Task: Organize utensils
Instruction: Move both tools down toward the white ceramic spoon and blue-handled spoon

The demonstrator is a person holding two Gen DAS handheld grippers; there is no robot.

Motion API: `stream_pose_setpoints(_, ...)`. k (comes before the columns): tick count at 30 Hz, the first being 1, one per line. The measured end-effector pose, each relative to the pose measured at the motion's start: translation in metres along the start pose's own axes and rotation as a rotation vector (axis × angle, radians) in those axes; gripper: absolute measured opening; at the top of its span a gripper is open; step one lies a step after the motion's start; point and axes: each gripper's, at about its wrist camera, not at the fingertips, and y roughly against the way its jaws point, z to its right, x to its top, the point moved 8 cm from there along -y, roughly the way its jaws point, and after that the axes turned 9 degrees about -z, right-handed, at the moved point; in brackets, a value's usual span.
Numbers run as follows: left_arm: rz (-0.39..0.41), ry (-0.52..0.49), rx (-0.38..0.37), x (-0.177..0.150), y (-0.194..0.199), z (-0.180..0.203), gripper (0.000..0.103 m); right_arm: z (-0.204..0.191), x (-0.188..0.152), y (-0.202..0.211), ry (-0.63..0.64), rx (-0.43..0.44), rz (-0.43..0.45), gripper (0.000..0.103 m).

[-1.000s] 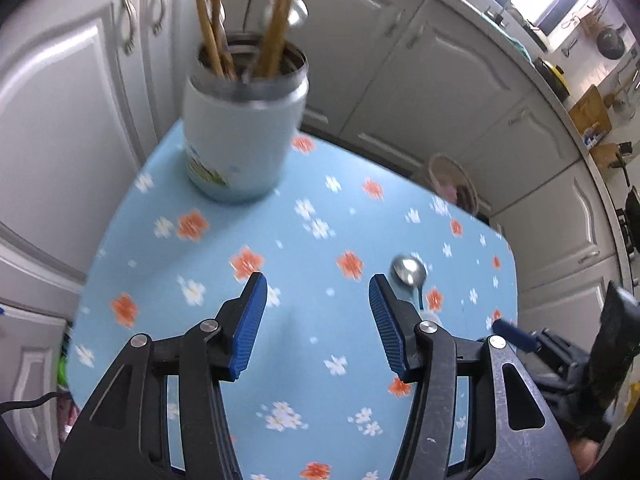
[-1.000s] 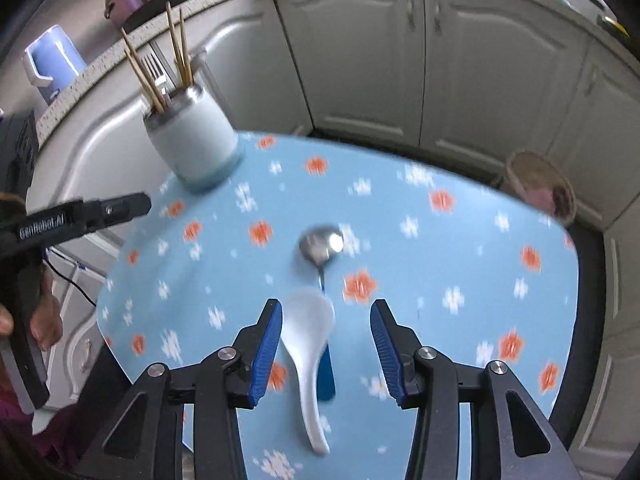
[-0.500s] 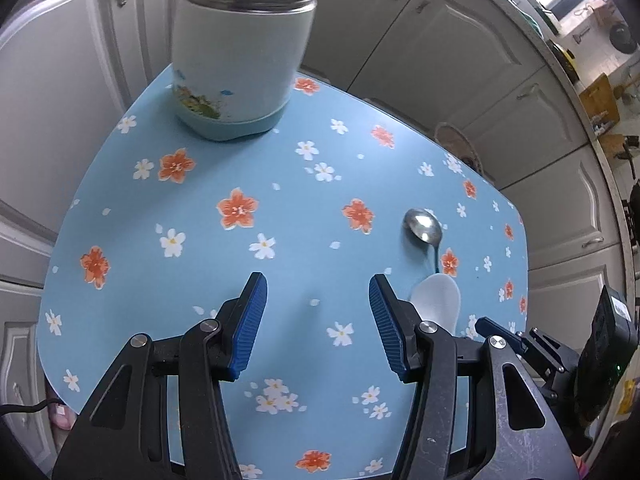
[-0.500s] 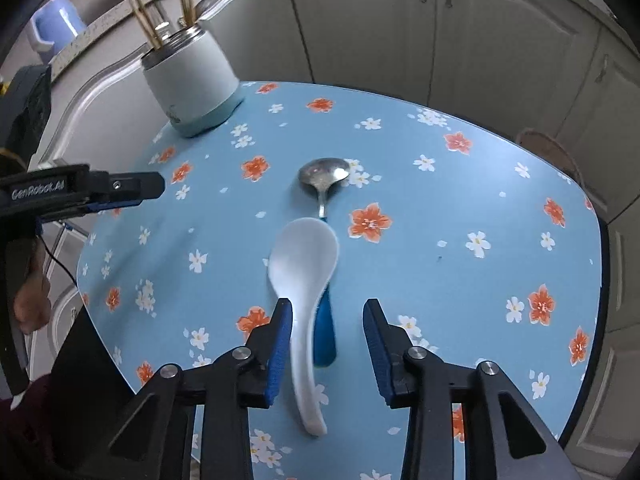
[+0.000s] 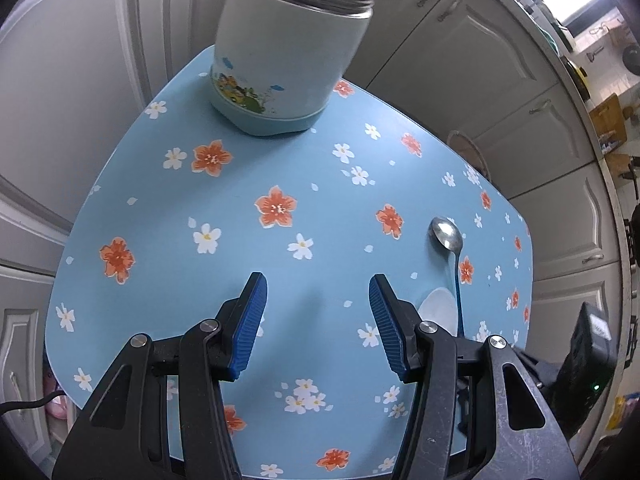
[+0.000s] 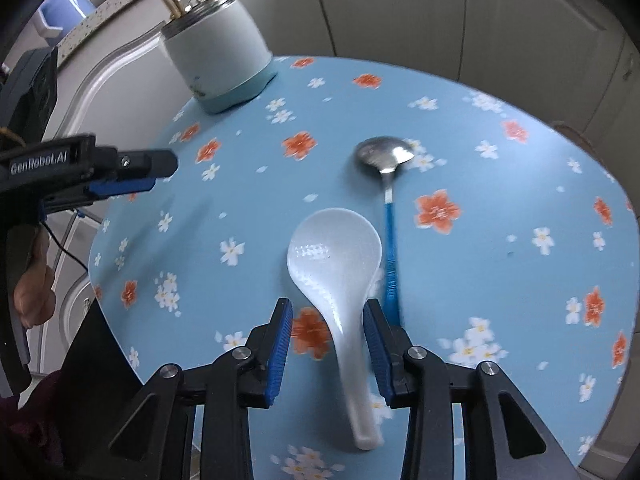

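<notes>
Two grippers spread, empty | right gripper (image 6: 327,320) straddles white spoon (image 6: 336,264) neck | rigid, glossy, probably slippery, chippable | left gripper (image 5: 316,304) idle.

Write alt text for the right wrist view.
The right hand-held gripper, open, straddles the handle of a white spoon lying on a blue floral table. Beside it lies a blue-handled metal spoon; a holder with chopsticks stands at the far edge, the left hand-held gripper to the left.
</notes>
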Motion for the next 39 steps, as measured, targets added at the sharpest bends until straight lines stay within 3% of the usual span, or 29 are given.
stream_pose_setpoints(10,0.003,0.025,-0.016,-0.005,0.007,-0.013,0.053,-0.046,0.015,-0.012,-0.056,0.054,0.04,0.036)
stream_pose_setpoints(15,0.004,0.043,-0.016,-0.005,0.011,-0.021,0.053,-0.061,0.021,-0.011,-0.156,0.199,0.055,0.036)
stream_pose_setpoints(19,-0.014,0.053,-0.032,-0.015,0.017,-0.026,0.053,-0.051,0.007,0.005,-0.097,0.153,0.036,0.037)
stream_pose_setpoints(23,-0.036,0.079,-0.076,-0.029,0.017,-0.022,0.064,-0.041,-0.01,0.014,-0.094,0.137,0.042,0.04)
stream_pose_setpoints(28,-0.09,0.104,-0.101,-0.042,0.008,-0.012,0.065,-0.059,-0.02,0.002,-0.086,0.197,0.044,0.04)
stream_pose_setpoints(34,-0.094,0.11,-0.082,-0.046,0.006,-0.008,0.066,-0.089,-0.017,0.001,-0.038,0.292,0.068,0.04)
stream_pose_setpoints(39,-0.09,0.046,-0.051,-0.046,0.006,0.004,0.07,-0.059,-0.026,0.013,-0.078,0.285,0.083,0.04)
